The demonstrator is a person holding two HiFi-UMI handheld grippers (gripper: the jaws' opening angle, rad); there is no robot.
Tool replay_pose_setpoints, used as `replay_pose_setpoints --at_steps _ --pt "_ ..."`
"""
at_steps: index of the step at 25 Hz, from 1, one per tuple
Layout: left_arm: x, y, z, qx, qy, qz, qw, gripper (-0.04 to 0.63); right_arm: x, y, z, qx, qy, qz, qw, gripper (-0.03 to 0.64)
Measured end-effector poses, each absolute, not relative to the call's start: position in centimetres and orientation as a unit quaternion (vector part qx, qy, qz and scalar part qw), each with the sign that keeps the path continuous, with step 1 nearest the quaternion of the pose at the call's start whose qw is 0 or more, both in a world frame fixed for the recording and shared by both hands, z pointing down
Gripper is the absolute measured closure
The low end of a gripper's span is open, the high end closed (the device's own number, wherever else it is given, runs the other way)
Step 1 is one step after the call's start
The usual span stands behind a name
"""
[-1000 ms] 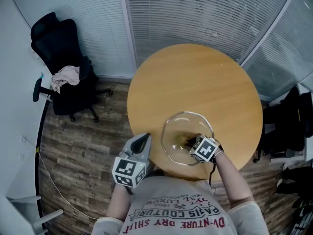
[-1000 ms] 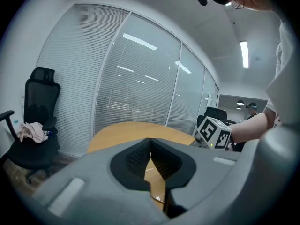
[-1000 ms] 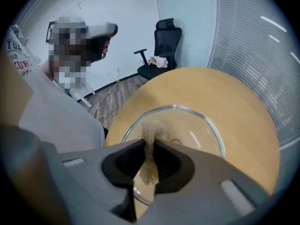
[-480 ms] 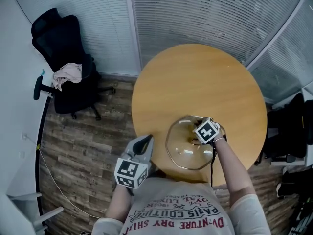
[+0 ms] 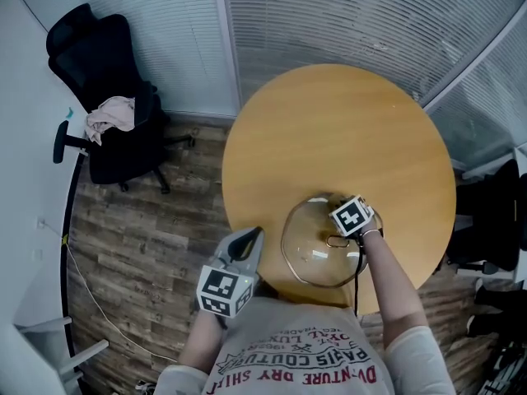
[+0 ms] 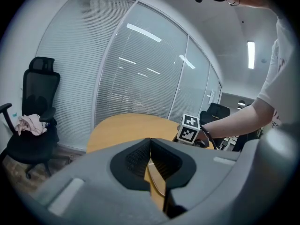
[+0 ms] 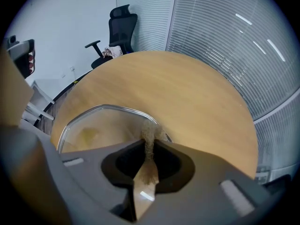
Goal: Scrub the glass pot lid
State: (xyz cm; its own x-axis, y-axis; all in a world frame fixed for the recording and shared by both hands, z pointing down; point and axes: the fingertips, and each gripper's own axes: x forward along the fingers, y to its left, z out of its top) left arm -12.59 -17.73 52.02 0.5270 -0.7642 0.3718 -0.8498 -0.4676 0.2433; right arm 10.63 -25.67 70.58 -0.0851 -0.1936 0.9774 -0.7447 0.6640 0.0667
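The glass pot lid [image 5: 313, 249] lies on the round wooden table [image 5: 338, 130], close to its near edge. In the right gripper view the lid [image 7: 93, 125] shows a metal rim and a wet, yellowish smear. My right gripper [image 5: 344, 212] is over the lid's far right rim. It [image 7: 149, 144] is shut on a tan scrub pad [image 7: 149, 132] whose frayed tip touches the rim. My left gripper [image 5: 239, 257] hangs off the table's near left edge, apart from the lid. Its jaws [image 6: 150, 143] are shut with nothing between them.
A black office chair [image 5: 107, 113] with a pale cloth [image 5: 109, 115] on its seat stands on the wood floor to the left. Window blinds [image 5: 354, 19] close off the far side. The person's forearm [image 5: 387, 286] reaches over the table's near edge.
My right gripper has moved from the middle of the lid to its far right rim with the pad. The left gripper has stayed at the table's near left edge.
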Motion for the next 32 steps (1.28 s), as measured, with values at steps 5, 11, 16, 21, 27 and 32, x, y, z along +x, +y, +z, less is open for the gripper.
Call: replay_pose_setpoints --at_steps 5,11,16,21,27,32 --pt "-12.4 -18.1 52.3 0.849 -0.475 0.107 0.205 0.588 8.2 -27.5 69.9 0.315 -0.732 0.156 0.584 0.56" --pt "-13.0 -17.9 52.5 0.844 -0.482 0.108 0.209 0.588 5.8 -27.2 69.9 0.285 -0.744 0.141 0.588 0.559" --pt "-13.4 -17.6 52.8 0.84 -0.486 0.113 0.212 0.588 3.9 -26.8 69.7 0.264 -0.751 0.128 0.592 0.558" --pt "-13.8 -17.0 52.7 0.836 -0.493 0.115 0.212 0.588 2.4 -25.9 69.7 0.244 -0.756 0.116 0.596 0.558" --pt "-14.8 -15.9 52.7 0.83 -0.503 0.114 0.21 0.588 0.2 -24.3 70.0 0.218 -0.762 0.086 0.604 0.558" --pt "-15.5 -14.6 52.5 0.827 -0.512 0.11 0.206 0.588 -1.2 -22.7 70.0 0.2 -0.765 0.069 0.608 0.558"
